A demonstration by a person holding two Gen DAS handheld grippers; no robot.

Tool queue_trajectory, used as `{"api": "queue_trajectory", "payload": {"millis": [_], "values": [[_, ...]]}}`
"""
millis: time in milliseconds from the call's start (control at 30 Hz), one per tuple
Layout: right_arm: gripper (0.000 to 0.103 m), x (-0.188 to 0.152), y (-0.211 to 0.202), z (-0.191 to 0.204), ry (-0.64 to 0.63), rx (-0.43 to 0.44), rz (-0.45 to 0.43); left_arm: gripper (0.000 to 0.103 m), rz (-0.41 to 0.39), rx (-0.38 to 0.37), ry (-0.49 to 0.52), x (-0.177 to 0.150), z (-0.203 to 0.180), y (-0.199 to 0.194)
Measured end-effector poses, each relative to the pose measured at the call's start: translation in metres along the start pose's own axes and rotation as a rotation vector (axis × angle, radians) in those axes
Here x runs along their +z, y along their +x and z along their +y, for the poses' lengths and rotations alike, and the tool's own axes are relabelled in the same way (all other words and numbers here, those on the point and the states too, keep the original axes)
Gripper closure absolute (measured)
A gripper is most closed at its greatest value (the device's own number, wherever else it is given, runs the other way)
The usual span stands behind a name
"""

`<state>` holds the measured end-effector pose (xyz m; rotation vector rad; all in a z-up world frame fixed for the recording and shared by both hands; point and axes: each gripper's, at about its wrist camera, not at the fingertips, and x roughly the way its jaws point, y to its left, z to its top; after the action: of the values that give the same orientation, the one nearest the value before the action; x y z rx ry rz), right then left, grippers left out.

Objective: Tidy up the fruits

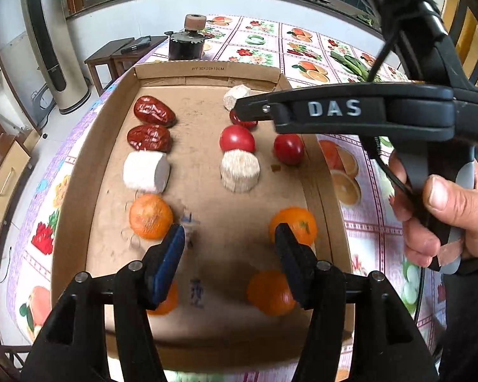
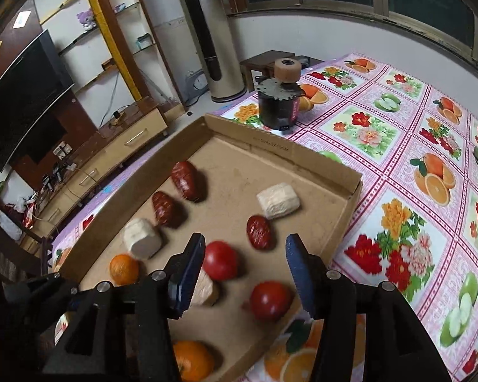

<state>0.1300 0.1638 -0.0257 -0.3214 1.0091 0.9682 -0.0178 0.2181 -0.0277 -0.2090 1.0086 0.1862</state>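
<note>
Cardboard tray sits on the table, fruit sorted in two columns w/ like next to like. Left col: dates, pale chunk, orange. Left tongs hover over bare cardboard btwn the oranges, about half open, holding nothing. Right col: tomatoes, another chunk, more oranges. Right tongs part open, empty, above a tomato — probably picking next piece to regroup.
</note>
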Motion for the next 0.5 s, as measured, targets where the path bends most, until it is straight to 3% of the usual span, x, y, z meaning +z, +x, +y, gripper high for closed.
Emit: {"api": "queue_trajectory", "payload": {"millis": [400,500], "values": [[0.041,-0.043,-0.049,0.02,-0.078,0.018,-0.065,0.045,-0.064,0.046,0.004,-0.029,0.002,-0.032],[0.031,-0.053,-0.06,0.025,-0.106,0.016,-0.081,0.045,-0.062,0.054,-0.008,-0.036,0.004,-0.037]]}}
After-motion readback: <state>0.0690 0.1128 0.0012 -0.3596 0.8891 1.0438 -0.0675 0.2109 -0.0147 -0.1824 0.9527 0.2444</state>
